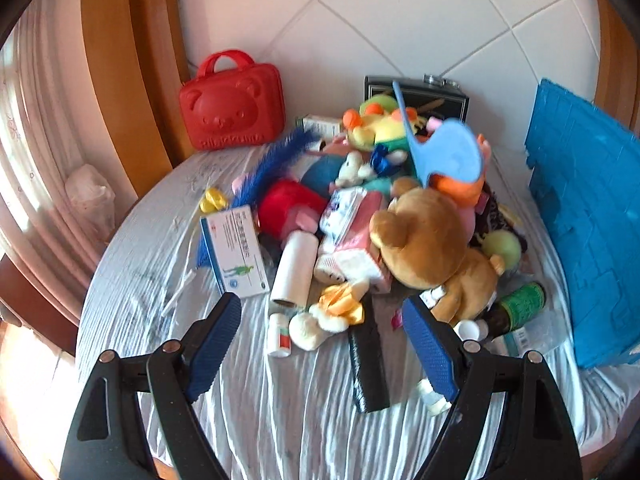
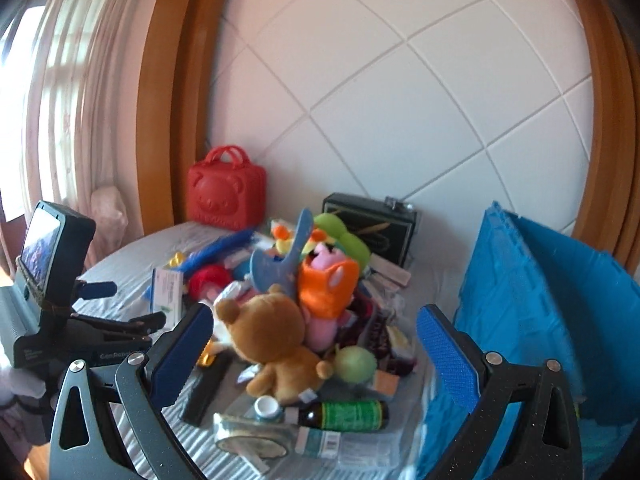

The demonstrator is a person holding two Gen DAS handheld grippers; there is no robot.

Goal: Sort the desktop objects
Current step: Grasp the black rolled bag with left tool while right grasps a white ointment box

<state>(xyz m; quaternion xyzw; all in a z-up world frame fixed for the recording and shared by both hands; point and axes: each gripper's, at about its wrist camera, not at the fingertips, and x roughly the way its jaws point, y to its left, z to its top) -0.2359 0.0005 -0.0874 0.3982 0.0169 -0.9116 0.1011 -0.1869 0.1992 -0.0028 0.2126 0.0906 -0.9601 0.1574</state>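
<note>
A mixed pile lies on a table with a white cloth. A brown teddy bear is at its front; it also shows in the right wrist view. Around it are a medicine box, a white roll, a black bar, a dark green-label bottle and a blue fly swatter. My left gripper is open and empty above the pile's near edge. My right gripper is open and empty, with the bear between its fingers in view. The left gripper also shows in the right wrist view.
A red bear-shaped case stands against the back wall at left. A black box stands behind the pile. A blue folding crate stands at the right. A wooden frame and curtain are at left.
</note>
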